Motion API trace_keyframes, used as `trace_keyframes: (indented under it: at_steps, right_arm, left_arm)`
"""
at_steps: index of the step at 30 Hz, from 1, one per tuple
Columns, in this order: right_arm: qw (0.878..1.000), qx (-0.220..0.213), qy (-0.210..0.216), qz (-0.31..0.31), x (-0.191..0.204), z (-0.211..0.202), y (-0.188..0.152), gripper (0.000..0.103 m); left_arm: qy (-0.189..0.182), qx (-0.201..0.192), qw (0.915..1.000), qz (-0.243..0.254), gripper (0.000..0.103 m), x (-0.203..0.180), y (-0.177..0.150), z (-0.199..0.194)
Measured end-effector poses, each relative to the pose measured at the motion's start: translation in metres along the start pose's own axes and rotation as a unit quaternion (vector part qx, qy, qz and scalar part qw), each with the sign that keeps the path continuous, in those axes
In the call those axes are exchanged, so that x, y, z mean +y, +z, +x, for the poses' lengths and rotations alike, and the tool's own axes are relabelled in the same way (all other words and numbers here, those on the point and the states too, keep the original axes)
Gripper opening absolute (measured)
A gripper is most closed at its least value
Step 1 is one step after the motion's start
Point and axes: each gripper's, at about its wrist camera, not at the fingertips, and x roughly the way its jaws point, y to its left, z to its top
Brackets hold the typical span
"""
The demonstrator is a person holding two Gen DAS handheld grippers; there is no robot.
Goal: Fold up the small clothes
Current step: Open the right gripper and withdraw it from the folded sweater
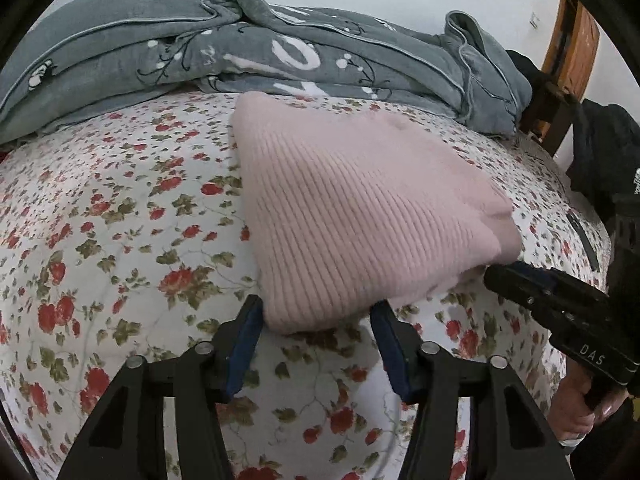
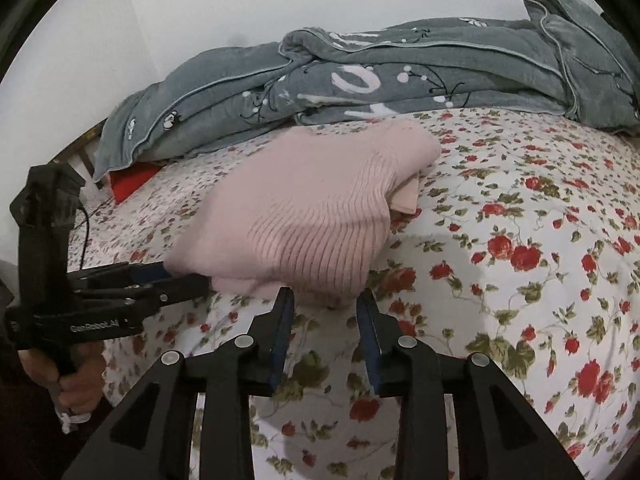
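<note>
Behind your pink sweater (image 1: 360,208) a rumpled grey blanket (image 1: 240,52) with white print runs along the wall, its soft folds touching the sweater's far edge. A wooden bed frame (image 1: 576,52) and dark clothing (image 1: 604,148) sit at the bed's end. The sweater is a ribbed knit, folded into a thick pad, lying mid-bed on the flowered sheet (image 1: 100,220).

Your left gripper (image 1: 316,320) is open: its blue pads flank the sweater's near corner, and whether they touch it you cannot tell from here. Your right gripper (image 2: 325,300) is open too, its fingers apart just short of the sweater's near edge, nothing between them. Each gripper reaches in from its own side.
</note>
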Motion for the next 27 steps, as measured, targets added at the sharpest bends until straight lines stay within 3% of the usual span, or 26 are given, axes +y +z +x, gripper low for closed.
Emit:
trace_keyframes:
  at_steps: [2,5,7,10,14,19,21,24,27]
  right_arm:
    - [1.000,-0.008,-0.009,-0.013,0.004,0.000,0.002,0.031]
    - [0.999,-0.016,-0.023,-0.035,0.009,-0.001,0.005,0.014]
    - [0.999,-0.020,-0.022,-0.037,0.006,-0.002,0.006,0.008]
    - [0.999,-0.019,-0.018,-0.027,-0.002,-0.006,0.005,0.008]
    - [1.000,-0.010,-0.020,-0.020,-0.010,-0.009,0.001,0.006]
    - [1.000,-0.018,0.013,-0.021,-0.014,-0.023,-0.002,0.007]
    - [0.999,-0.029,0.025,-0.016,-0.015,-0.031,0.001,0.011]
    - [0.998,-0.047,0.041,-0.009,-0.012,-0.037,0.008,0.044]
    - [0.998,-0.057,0.036,-0.005,-0.005,-0.031,0.015,0.048]
  left_arm:
    - [0.001,-0.001,1.0000,-0.003,0.035,0.003,0.000,-0.001]
    - [0.003,-0.007,0.9999,-0.015,0.018,0.010,0.001,-0.004]
    - [-0.012,-0.010,0.9995,-0.028,0.015,0.017,0.001,-0.005]
    - [-0.029,-0.003,0.9982,-0.052,0.015,0.027,-0.001,-0.002]
    - [-0.020,-0.003,0.9988,-0.045,0.016,0.023,-0.004,0.000]
    - [-0.031,0.012,0.9982,-0.049,0.020,0.025,-0.005,0.000]
    - [-0.032,0.013,0.9983,-0.048,0.020,0.026,-0.009,-0.003]
    - [-0.026,0.015,0.9987,-0.042,0.021,0.025,-0.013,-0.006]
    - [-0.020,0.018,0.9989,-0.039,0.021,0.024,-0.016,-0.010]
